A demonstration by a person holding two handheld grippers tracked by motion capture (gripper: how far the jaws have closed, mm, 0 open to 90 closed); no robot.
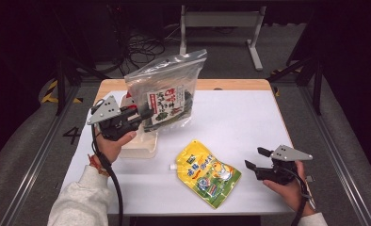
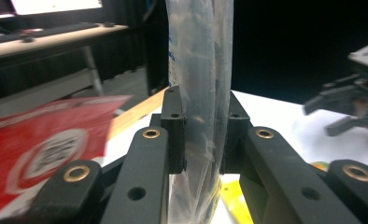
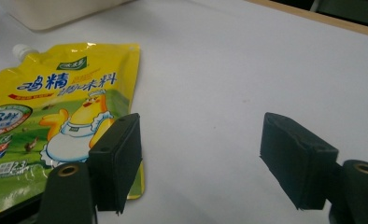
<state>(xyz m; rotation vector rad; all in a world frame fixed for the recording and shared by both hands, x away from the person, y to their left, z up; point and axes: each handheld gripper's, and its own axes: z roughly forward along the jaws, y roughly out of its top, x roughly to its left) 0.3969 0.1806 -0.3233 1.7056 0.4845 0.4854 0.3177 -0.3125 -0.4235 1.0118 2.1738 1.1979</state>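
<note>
While your left gripper pinches the lifted bag, the yellow pouch waits on the worktop at 9 o'clock of your right gripper, fingers spread.

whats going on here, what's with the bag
A person works at a white table with a gripper in each hand. The left gripper is clamped on a clear zip bag that holds a printed packet, lifting it above a pale tub. The right gripper stands open and empty, beside a yellow spouted pouch lying flat on the table.
</note>
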